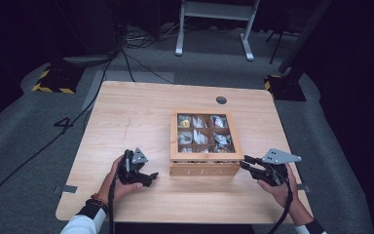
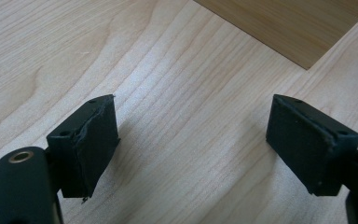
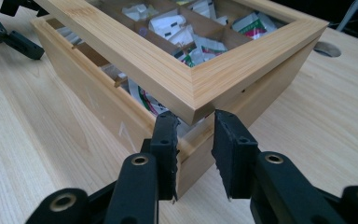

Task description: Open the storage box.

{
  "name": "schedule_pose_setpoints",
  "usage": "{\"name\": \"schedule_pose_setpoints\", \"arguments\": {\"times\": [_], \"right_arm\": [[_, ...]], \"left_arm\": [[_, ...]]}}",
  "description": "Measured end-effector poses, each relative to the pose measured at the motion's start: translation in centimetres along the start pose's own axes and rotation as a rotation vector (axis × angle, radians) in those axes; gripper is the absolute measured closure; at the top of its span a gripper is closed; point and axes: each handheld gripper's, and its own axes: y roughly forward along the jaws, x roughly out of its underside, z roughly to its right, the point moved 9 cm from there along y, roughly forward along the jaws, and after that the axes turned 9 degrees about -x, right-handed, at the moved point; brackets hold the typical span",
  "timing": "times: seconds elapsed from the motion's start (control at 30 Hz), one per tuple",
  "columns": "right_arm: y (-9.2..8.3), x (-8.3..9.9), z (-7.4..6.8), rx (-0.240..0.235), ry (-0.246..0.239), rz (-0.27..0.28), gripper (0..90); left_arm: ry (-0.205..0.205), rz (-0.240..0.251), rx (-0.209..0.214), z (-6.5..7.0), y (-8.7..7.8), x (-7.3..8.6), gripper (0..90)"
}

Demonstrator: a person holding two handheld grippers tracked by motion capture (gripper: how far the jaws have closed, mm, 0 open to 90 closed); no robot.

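1. Looking down in the high view, a wooden tea box [image 1: 204, 168] with a windowed lid sits mid-table; the left gripper [image 1: 148, 177] rests near its front-left corner, the right gripper [image 1: 246, 163] at its front-right corner.
2. Left gripper view: jaws spread wide, empty, over bare table [image 2: 177, 84].
3. Right gripper view: jaws stand narrowly apart around the lid [image 3: 186, 79] corner, not clamped. The lid appears slightly raised; full opening remains.

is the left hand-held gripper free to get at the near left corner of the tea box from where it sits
Probably yes. The left hand-held gripper rests open on the table just left of the tea box, with bare wood between its jaws and the box's corner. The right hand-held gripper is at the opposite corner.
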Motion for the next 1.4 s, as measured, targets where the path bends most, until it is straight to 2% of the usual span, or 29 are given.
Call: {"name": "schedule_pose_setpoints", "arguments": {"times": [0.1, 0.17, 0.33, 0.4, 0.47, 0.5, 0.53, 0.63, 0.77, 0.87, 0.97, 1.23, 1.4], "right_arm": [[-0.3, -0.6, 0.1, 0.009, -0.013, 0.014, 70.1], [-0.5, -0.9, 0.1, 0.015, -0.017, 0.022, 70.0], [-0.6, -1.4, 0.2, 0.024, -0.024, 0.033, 69.6], [-0.7, -1.6, 0.2, 0.029, -0.029, 0.034, 69.2], [-0.7, -1.9, 0.3, 0.036, -0.028, 0.042, 69.0], [-0.8, -2.0, 0.3, 0.039, -0.033, 0.042, 69.0], [-0.8, -2.1, 0.3, 0.040, -0.031, 0.044, 69.0], [-0.9, -2.4, 0.4, 0.044, -0.030, 0.054, 69.0], [-1.0, -2.7, 0.5, 0.049, -0.025, 0.061, 69.0], [-1.1, -2.9, 0.5, 0.051, -0.024, 0.066, 68.9], [-1.1, -3.1, 0.7, 0.035, -0.009, 0.073, 68.4], [-1.1, -3.3, 0.8, 0.037, -0.011, 0.070, 67.9], [-1.1, -3.6, 0.9, 0.040, -0.011, 0.077, 67.8]], "left_arm": [[0.000, 0.012, 0.011, -0.1, -0.1, -0.5, 19.7], [0.022, 0.031, -0.003, -0.3, -0.3, -1.1, 20.4], [0.033, 0.062, -0.013, -0.4, -0.6, -2.2, 20.2], [0.041, 0.083, -0.024, -0.3, -0.9, -2.7, 20.5], [0.050, 0.091, -0.016, 0.2, -1.1, -3.1, 20.3], [0.069, 0.117, -0.020, 0.6, -1.6, -3.7, 20.4], [0.069, 0.117, -0.020, 0.6, -1.6, -3.7, 20.3], [0.081, 0.165, -0.016, 1.0, -2.4, -5.0, 20.3], [0.084, 0.217, -0.021, 1.3, -3.3, -6.8, 20.3], [0.071, 0.249, -0.008, 1.4, -3.9, -7.8, 20.2], [0.093, 0.282, -0.024, 1.4, -4.4, -8.8, 20.4], [0.149, 0.318, -0.022, 1.8, -4.6, -10.9, 22.1], [0.151, 0.329, -0.040, 1.6, -4.3, -11.6, 23.1]]}}
